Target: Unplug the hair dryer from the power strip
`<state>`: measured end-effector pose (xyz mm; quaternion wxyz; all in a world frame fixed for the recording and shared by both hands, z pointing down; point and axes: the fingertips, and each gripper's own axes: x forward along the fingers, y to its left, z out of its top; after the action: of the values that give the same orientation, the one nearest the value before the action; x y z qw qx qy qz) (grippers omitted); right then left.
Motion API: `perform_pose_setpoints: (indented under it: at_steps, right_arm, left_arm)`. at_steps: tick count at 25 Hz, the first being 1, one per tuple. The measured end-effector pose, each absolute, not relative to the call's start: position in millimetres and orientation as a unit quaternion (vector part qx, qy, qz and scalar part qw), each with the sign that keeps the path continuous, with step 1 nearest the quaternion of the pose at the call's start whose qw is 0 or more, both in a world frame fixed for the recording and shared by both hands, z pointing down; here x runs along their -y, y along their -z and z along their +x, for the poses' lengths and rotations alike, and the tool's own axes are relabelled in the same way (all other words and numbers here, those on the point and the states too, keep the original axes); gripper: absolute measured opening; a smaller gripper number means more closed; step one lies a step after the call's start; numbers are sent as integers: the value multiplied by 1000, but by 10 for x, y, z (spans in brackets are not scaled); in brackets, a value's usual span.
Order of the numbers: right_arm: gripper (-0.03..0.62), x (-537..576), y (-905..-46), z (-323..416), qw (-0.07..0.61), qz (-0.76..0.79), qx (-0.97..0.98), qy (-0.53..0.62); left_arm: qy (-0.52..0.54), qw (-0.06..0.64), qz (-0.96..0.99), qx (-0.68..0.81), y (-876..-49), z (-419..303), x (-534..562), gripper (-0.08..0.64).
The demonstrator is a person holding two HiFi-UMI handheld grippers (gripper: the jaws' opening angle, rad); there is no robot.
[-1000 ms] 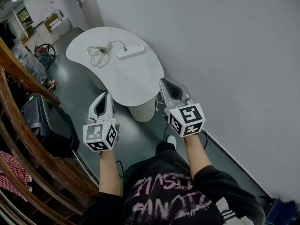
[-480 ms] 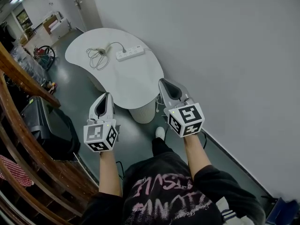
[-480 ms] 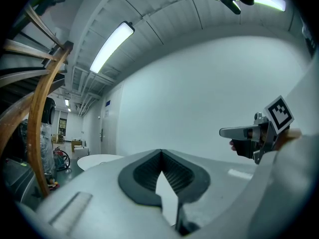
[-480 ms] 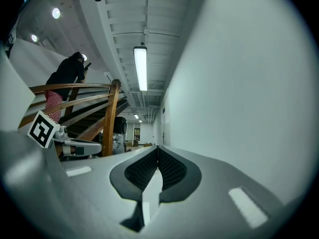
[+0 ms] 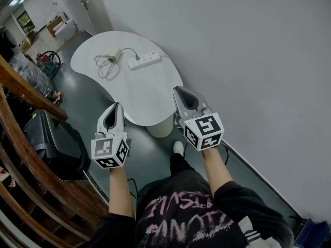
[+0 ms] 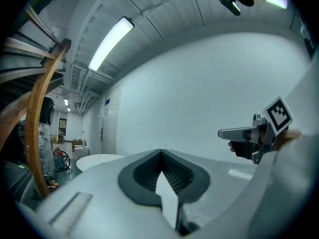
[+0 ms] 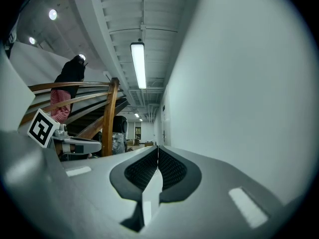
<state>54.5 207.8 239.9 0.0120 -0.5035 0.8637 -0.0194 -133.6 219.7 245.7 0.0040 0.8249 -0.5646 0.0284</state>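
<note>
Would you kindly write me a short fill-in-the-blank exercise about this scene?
The long white power strip lies on the rounded white ____.
In the head view, the coiled pale cord lies to the strip's ____.
The left gripper's jaws are ____.
Between the right gripper's jaws there is ____.
Missing words: table; left; shut; nothing.

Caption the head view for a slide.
Person holds left gripper and right gripper, both shut, short of a white table bearing a power strip and coiled cord.

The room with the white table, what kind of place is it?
Likely a building's hallway beside a staircase: a wooden stair rail, a ceiling strip light along the corridor, and a bare grey wall.
</note>
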Motion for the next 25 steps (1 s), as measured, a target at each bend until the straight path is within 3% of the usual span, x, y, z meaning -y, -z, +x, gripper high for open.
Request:
perform_pose_setpoints:
  at_steps: [25]
  right_arm:
    - [12, -494, -2909, 440, -24, -490, -869, 66]
  left_arm:
    - [-53, 57, 816, 573, -2974, -1397, -670, 0]
